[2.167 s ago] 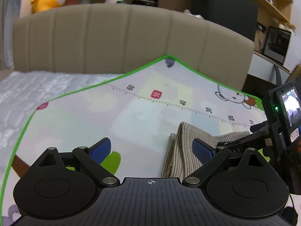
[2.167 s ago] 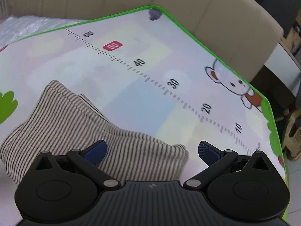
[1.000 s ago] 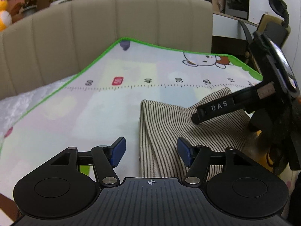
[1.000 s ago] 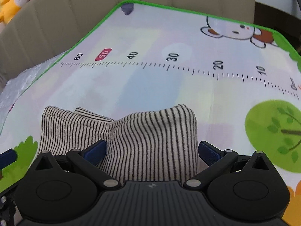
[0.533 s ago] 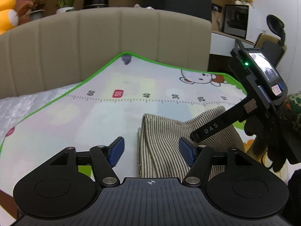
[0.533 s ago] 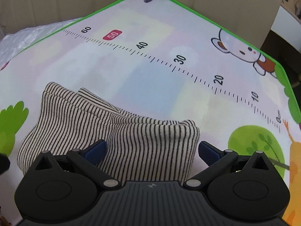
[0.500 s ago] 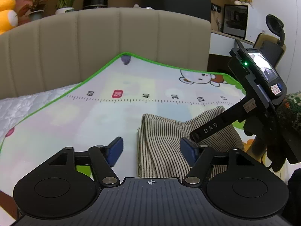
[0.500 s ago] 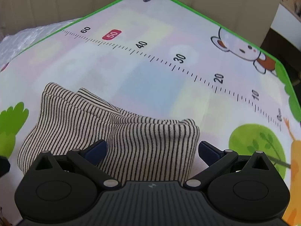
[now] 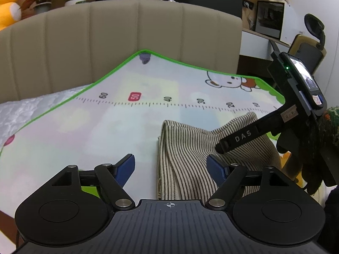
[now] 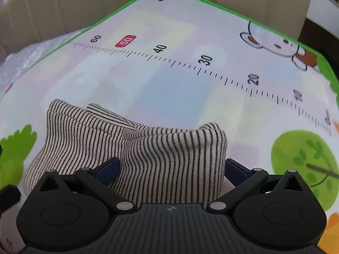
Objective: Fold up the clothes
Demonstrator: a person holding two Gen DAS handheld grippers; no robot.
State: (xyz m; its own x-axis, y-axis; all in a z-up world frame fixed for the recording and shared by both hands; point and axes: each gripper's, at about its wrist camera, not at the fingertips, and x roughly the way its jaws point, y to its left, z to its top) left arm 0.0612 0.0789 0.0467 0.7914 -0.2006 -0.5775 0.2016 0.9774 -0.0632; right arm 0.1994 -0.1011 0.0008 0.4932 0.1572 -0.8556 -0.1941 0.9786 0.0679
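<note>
Left wrist view: our left gripper (image 9: 170, 166) spread wide, blue pads bare, gripping nothing. Striped garment (image 9: 190, 148) lies folded on play mat (image 9: 84, 122), its left edge running between our fingers; contact unclear. Right gripper (image 9: 220, 147) reaches over cloth from right.

Right wrist view: our right gripper (image 10: 171, 170) wide too, straddling raised fold of striped garment (image 10: 169, 160); pads sit close against its sides, pinch not confirmed. Rest of cloth lies left, on play mat (image 10: 169, 84).
</note>
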